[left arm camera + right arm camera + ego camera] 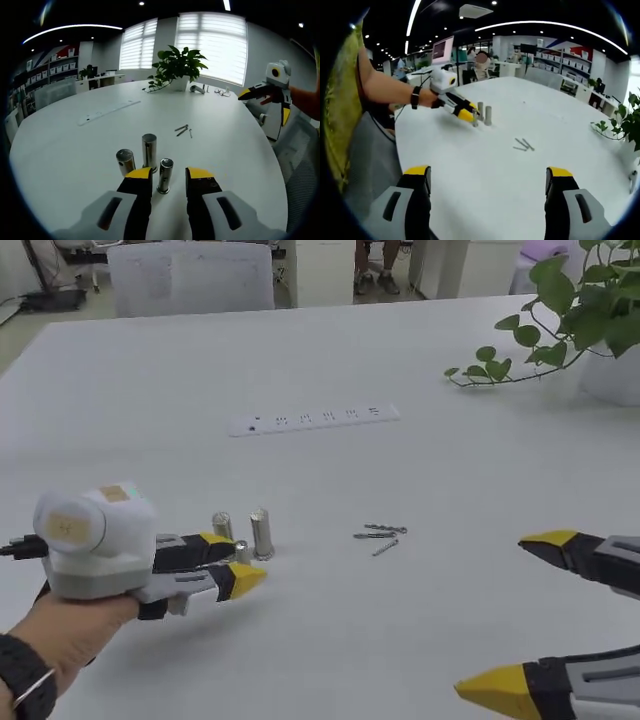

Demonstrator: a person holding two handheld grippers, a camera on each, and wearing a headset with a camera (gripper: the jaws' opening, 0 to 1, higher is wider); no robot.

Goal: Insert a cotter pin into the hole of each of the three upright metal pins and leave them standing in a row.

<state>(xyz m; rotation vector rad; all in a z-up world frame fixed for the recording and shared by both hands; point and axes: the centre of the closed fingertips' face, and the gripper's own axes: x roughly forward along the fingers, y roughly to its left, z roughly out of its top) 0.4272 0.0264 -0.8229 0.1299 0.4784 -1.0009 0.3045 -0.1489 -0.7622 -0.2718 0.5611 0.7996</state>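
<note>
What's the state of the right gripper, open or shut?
Open. In the right gripper view, the right gripper has its two yellow-tipped jaws wide apart over the bare table, with nothing between them.

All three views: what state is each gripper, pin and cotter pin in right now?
Left gripper, open, jaws either side of the nearest pin, not shut on it.
Right gripper, wide open, empty.
Pins, all three upright, close together, no cotter pin seen in any.
Cotter pins, loose, lying flat, apart from the pins.
</note>
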